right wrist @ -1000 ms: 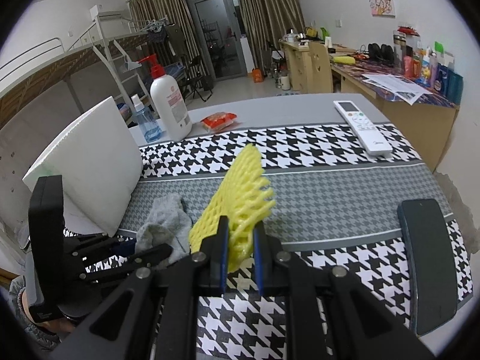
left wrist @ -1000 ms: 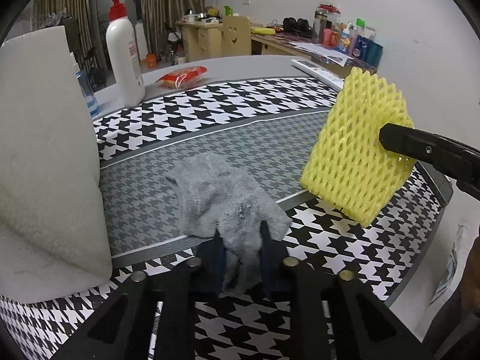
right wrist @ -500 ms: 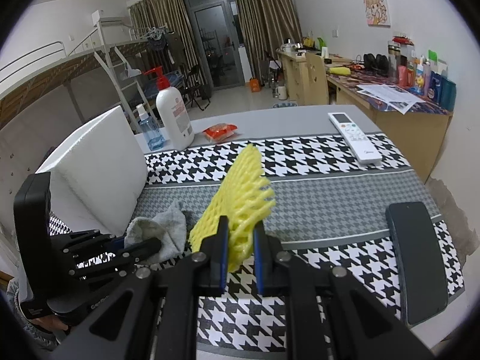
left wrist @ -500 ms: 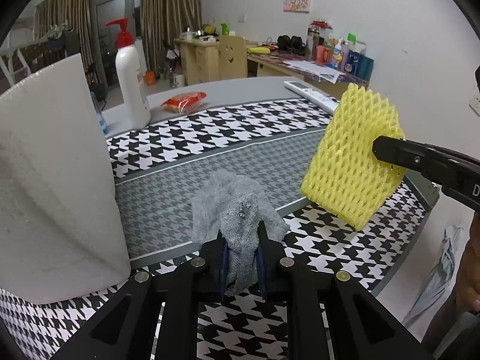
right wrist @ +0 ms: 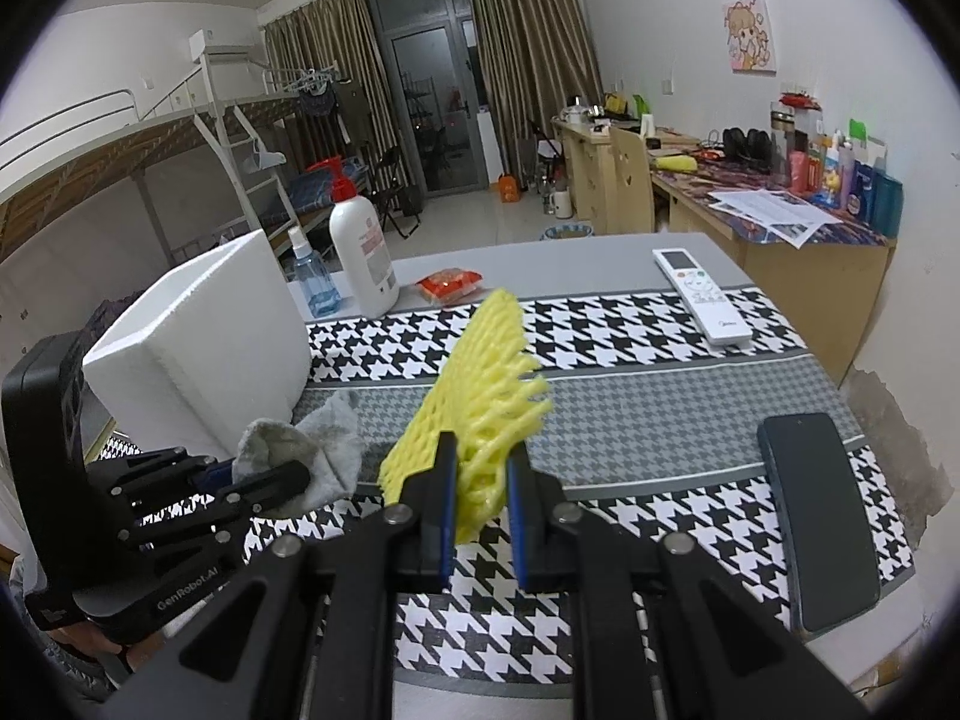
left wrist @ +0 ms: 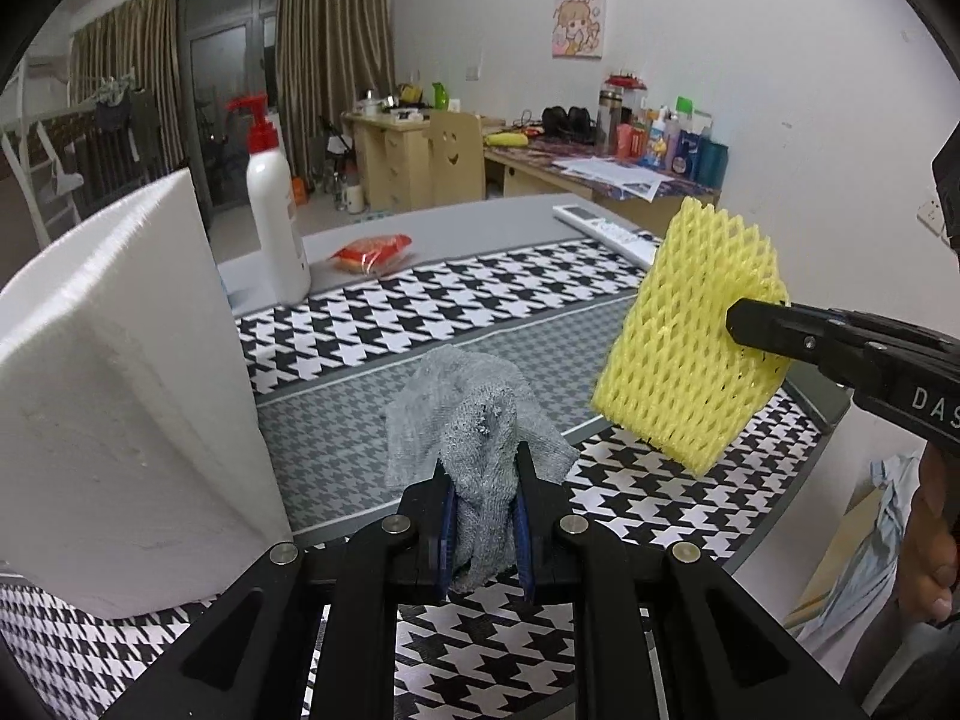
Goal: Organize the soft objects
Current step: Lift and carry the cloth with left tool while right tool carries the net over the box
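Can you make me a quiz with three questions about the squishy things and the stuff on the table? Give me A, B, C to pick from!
1. Where is the white foam box?
A. Left of the pump bottle
B. On the remote
C. Under the table

2. What colour is the foam net?
A. Red
B. Yellow
C. Blue

3. What is the left gripper doing?
A. Empty and wide open
B. Holding the phone
C. Pinching the grey cloth

Answers:
1. A, in the right wrist view the box stands on the table to the left of the bottle.
2. B, the net in the right gripper is bright yellow.
3. C, its two fingers are closed on the cloth, which hangs off the table.
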Tool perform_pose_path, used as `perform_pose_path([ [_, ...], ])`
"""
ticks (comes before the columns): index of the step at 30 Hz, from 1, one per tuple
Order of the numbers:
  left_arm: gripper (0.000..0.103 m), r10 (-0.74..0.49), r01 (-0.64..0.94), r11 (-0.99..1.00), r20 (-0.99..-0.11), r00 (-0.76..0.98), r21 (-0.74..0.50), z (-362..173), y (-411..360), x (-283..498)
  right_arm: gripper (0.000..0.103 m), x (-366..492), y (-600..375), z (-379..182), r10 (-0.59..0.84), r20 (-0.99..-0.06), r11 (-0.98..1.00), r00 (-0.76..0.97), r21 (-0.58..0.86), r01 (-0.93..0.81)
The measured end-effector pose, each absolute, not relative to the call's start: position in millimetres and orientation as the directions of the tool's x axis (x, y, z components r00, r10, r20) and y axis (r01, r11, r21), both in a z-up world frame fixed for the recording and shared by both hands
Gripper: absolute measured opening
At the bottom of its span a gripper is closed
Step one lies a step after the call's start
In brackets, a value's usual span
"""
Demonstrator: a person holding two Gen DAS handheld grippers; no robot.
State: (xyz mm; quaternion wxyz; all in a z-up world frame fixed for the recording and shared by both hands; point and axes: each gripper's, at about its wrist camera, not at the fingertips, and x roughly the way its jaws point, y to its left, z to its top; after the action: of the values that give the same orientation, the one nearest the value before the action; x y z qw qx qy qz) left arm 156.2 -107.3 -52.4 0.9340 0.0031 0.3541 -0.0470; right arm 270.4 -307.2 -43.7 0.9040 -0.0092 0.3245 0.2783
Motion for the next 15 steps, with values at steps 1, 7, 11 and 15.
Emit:
perform_pose_path([
  [1, 0.017, -0.084, 0.090, 0.996, -0.657, 0.749, -0.025, -50.7, -107.4, 154.7, 0.018, 269.8, -307.2, -42.8, 0.497, -0.590, 0.845, 0.636, 0.163, -0.509],
  [7, 0.017, -0.075, 0.086, 0.996, -0.633, 0.771, -0.014, -39.7, -107.0, 147.1, 0.018, 265.1, -308.2, -38.6, 0.500, -0.575, 0.845, 0.648, 0.159, -0.511],
  [11, 0.017, -0.071, 0.084, 0.996, -0.613, 0.787, -0.008, -31.8, -106.4, 143.2, 0.018, 261.1, -307.4, -34.3, 0.504, -0.561, 0.843, 0.657, 0.154, -0.516],
  [15, 0.017, -0.071, 0.083, 0.997, -0.598, 0.798, -0.008, -26.6, -104.5, 139.8, 0.018, 258.8, -305.7, -30.1, 0.505, -0.552, 0.842, 0.663, 0.149, -0.518],
])
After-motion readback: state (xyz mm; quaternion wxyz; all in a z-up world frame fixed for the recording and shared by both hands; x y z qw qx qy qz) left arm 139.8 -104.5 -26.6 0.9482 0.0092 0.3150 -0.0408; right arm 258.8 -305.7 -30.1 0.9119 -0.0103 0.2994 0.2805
